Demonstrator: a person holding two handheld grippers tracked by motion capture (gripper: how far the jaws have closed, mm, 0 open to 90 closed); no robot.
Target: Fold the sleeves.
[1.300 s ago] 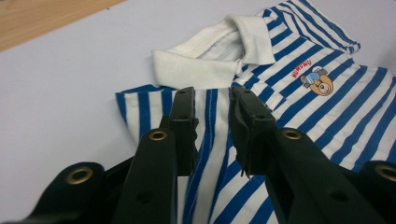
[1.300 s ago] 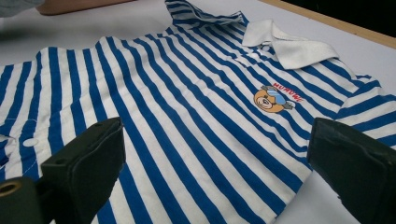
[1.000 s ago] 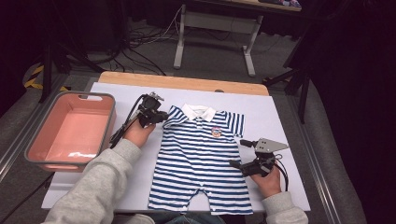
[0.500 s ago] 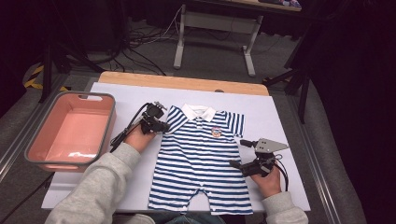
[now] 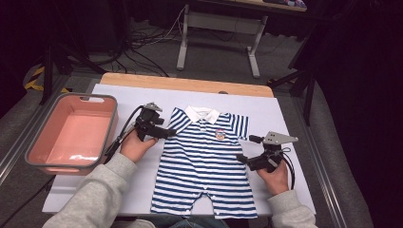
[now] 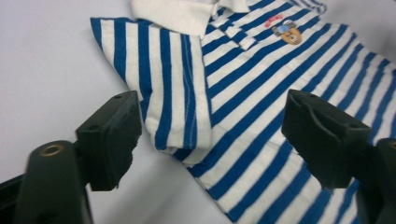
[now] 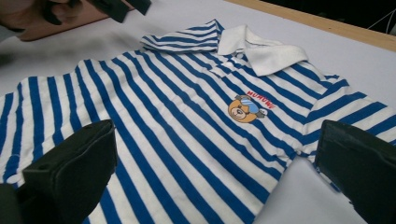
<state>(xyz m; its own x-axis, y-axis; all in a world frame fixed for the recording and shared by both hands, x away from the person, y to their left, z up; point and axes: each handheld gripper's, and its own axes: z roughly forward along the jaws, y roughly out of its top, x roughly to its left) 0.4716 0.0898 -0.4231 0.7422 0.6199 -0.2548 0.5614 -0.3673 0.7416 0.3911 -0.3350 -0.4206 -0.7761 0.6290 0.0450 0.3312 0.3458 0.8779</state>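
1. Starting at the far left, a pink tub (image 5: 71, 135) with a grey rim is seen on the table edge, beside the white sheet (image 5: 294, 114) that covers the tabletop.
2. Just to the right of the tub, the left gripper (image 5: 168, 133) is held low over the sheet, its tips at the romper's near sleeve (image 6: 159, 98); in the left gripper view its jaws are spread wide, with the sleeve's hem lying between them and nothing pinched.
3. At centre, the blue-and-white striped romper (image 5: 206, 164) is laid flat and face up on the sheet, white collar (image 5: 203, 114) towards the far edge, a small bear badge (image 7: 247, 108) on its chest.
4. On the right, the right gripper (image 5: 242, 158) is held at the romper's side seam, below the other sleeve; in the right gripper view its jaws are also wide apart, framing the striped chest with no cloth gripped.
5. At the far side, a bare wooden strip (image 5: 185, 84) of the table is seen beyond the sheet.
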